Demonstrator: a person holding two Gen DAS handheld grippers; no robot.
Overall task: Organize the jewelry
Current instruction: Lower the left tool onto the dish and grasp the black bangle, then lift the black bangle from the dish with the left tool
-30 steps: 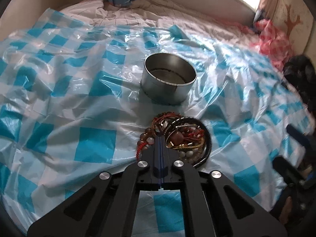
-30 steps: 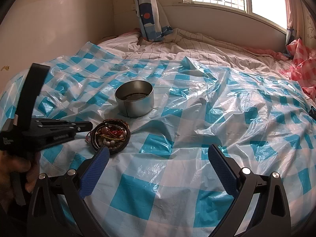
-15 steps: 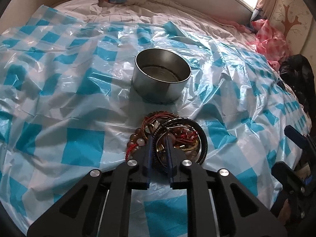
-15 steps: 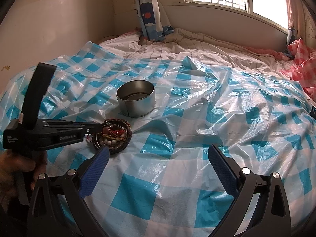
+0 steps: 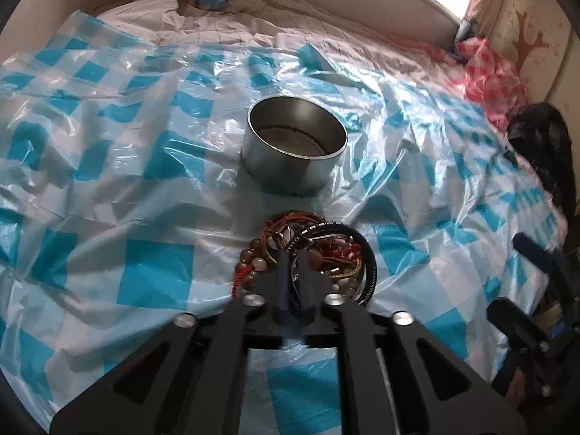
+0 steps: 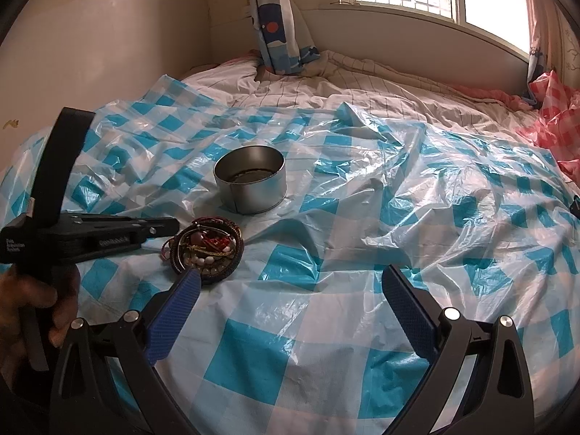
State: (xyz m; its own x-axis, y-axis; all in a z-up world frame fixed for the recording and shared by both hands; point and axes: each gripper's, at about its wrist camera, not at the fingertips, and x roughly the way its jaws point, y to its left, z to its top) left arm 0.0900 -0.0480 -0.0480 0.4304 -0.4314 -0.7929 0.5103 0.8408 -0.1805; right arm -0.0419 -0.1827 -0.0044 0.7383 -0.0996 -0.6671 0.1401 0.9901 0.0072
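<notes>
The jewelry pile (image 5: pixel 308 257) lies on the checked plastic sheet (image 5: pixel 152 279) just in front of the metal tin (image 5: pixel 295 145) — we judge it light, loose and tangled, so one strand may drag the others, and the thick black bangle (image 5: pixel 369 264) looks the firmest place to take. Our left gripper (image 5: pixel 295 275) points steeply down into the pile, its jaws opening with some strands between them but not pinched. The right gripper (image 6: pixel 290 311) hangs spread wide and empty — apart from the pile.
</notes>
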